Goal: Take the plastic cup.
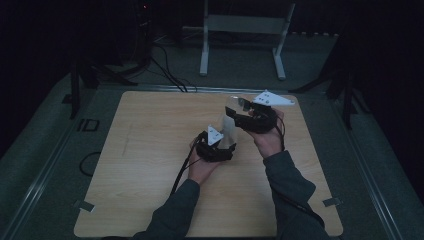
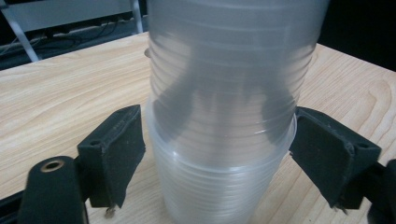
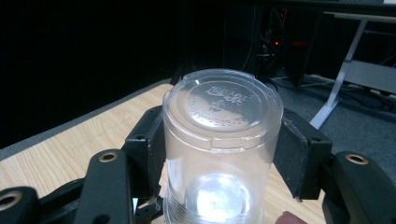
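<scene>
Room dim, walls dark. Light wood counter [image 1: 150, 150] stands on grey floor [image 1: 40, 125]. White metal frame [image 1: 243, 30] stands beyond the counter's far edge. Black cables [image 1: 165, 65] trail across the floor at far left.

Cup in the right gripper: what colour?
Clear, colourless plastic cup with embossed lettering on its base; best seen in the right gripper view.

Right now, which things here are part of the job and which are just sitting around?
In the job:
- stack of clear plastic cups, gripped low by the left tongs
- top cup, upside down, gripped by the right tongs
- wooden table beneath

Just around:
- white frame on the floor behind the table
- black cables on the floor
</scene>
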`<state>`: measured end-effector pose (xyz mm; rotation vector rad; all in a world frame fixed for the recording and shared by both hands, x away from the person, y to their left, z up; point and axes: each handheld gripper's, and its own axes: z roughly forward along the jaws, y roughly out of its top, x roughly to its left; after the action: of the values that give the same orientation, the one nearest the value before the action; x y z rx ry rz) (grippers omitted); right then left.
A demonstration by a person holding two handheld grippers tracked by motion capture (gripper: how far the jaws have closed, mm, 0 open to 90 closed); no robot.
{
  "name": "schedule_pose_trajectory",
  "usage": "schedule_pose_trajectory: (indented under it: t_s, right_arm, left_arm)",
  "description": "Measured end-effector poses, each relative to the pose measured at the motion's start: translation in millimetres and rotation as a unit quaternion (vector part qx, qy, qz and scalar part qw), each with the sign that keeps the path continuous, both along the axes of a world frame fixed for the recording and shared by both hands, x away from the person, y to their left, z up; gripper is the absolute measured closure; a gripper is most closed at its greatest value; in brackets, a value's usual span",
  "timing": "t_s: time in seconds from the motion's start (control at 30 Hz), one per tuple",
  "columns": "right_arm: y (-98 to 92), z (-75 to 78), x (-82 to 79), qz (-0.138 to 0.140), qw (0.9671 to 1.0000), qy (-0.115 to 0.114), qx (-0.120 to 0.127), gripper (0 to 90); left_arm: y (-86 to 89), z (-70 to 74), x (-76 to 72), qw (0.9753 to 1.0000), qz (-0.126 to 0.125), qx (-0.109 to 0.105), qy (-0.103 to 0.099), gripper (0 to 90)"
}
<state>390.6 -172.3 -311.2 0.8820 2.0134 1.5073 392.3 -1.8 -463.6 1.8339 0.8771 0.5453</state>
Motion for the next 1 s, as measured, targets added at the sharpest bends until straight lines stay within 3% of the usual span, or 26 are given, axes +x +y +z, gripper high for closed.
schedule_pose_trajectory:
  t_s: [0.43,1.0]
  right_arm:
    - [-16.5,13.6,-11.4,-0.01,0.9998,-0.018,0.006,40.3]
    - [-51.4,4.3,-20.6,-0.04,0.999,-0.014,0.011,40.4]
  left_arm:
    - [17.9,7.8,-10.2,1.0,-0.005,-0.002,-0.007,17.5]
    - [36.6,14.1,-25.4,0.9998,-0.014,-0.009,-0.014,19.9]
